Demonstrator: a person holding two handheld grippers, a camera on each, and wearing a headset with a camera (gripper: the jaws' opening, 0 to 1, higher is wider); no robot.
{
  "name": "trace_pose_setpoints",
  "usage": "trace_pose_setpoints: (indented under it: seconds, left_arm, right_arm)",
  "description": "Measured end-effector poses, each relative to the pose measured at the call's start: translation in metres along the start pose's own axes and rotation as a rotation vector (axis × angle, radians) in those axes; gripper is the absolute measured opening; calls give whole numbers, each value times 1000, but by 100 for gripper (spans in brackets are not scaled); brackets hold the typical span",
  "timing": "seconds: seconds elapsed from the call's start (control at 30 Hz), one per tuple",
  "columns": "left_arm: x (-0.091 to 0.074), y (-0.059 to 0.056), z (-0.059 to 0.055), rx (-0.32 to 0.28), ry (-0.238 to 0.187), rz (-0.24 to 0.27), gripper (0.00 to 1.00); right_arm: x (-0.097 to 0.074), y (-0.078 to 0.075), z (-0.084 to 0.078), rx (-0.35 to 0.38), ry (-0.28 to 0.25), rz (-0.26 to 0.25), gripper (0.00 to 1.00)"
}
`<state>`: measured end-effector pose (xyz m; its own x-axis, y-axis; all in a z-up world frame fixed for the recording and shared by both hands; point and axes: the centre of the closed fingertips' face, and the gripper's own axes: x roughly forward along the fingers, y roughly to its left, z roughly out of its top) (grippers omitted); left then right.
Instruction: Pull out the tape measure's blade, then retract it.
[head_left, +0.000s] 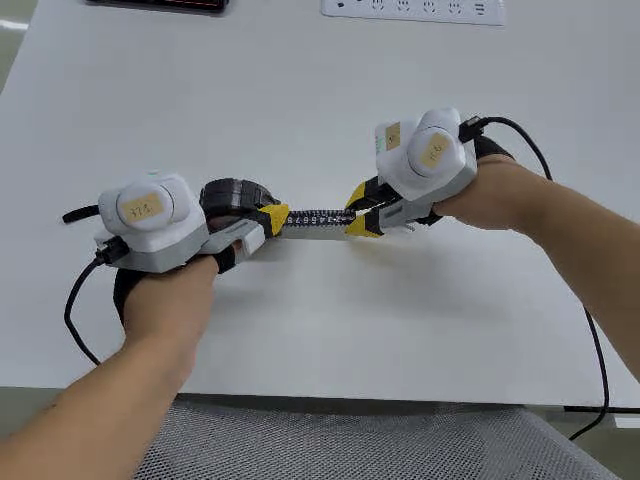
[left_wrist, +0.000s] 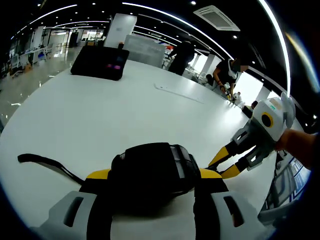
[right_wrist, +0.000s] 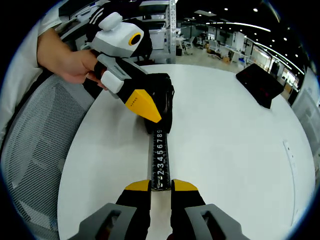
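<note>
Head view: left gripper (head_left: 262, 224) clamps tape measure (head_left: 234, 194), right gripper (head_left: 358, 212) pinches blade (head_left: 318, 215).

- I see the black tape measure (head_left: 232, 195) clamped in the left gripper (head_left: 262, 225).
- Its black, white-numbered blade (right_wrist: 160, 157) is out a short way, tip in the right gripper (right_wrist: 160, 187).

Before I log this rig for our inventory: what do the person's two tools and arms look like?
Both the left tool and right tool have rounded white-and-grey bodies with a yellowish sticker on top, and black jaws tipped yellow. A black cable trails from each. The forearms are bare.
</note>
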<state>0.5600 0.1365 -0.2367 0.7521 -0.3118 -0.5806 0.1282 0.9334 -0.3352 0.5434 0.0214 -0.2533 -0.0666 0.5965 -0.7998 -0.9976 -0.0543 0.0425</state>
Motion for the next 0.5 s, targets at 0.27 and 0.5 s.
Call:
trace_pose_setpoints:
  seconds: [0.27,0.5]
  left_arm:
    - [0,0,0,-5,-2,-2,61]
    - [0,0,0,-6,1,-5,61]
  right_arm:
    - [8,0,10,7,-15,7,11]
    - [16,1,19,8,-27,12,11]
